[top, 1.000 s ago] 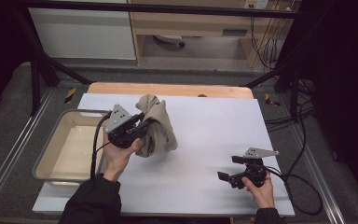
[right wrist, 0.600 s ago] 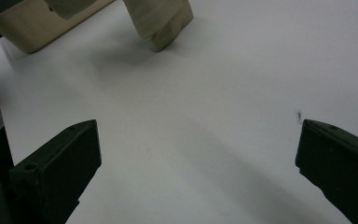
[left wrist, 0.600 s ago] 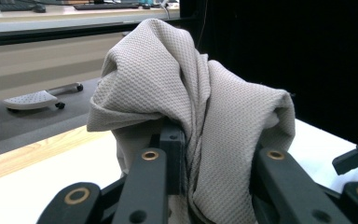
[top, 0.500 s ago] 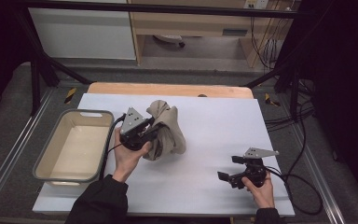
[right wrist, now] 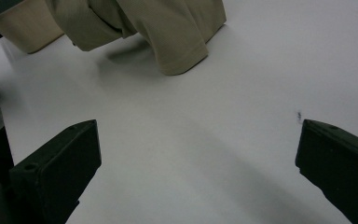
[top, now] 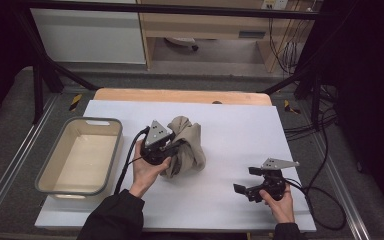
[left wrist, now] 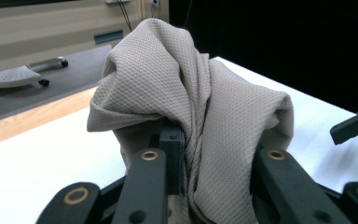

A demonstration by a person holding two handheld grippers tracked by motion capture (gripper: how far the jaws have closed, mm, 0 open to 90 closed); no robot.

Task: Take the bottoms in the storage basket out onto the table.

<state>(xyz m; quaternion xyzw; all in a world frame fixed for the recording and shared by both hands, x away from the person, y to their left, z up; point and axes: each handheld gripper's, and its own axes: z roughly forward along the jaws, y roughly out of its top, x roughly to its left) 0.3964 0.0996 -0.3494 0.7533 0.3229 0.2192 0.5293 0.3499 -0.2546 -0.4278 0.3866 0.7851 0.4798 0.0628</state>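
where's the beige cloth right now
In the high view the cloth is bunched near the middle of the white table, pinched in the left gripper, just right of the grey tub.

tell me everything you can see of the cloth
The cloth is beige with a fine waffle-like weave, bunched into a tall crumpled heap with deep folds. The left gripper is shut on it, fabric pinched between the jaws. Its lower end, with a stitched hem, rests on the white table, right of the tub.

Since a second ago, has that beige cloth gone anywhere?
Yes. The beige cloth, pinched in the left tool, has shifted right, away from the grey tub, and sits lower toward the white table.
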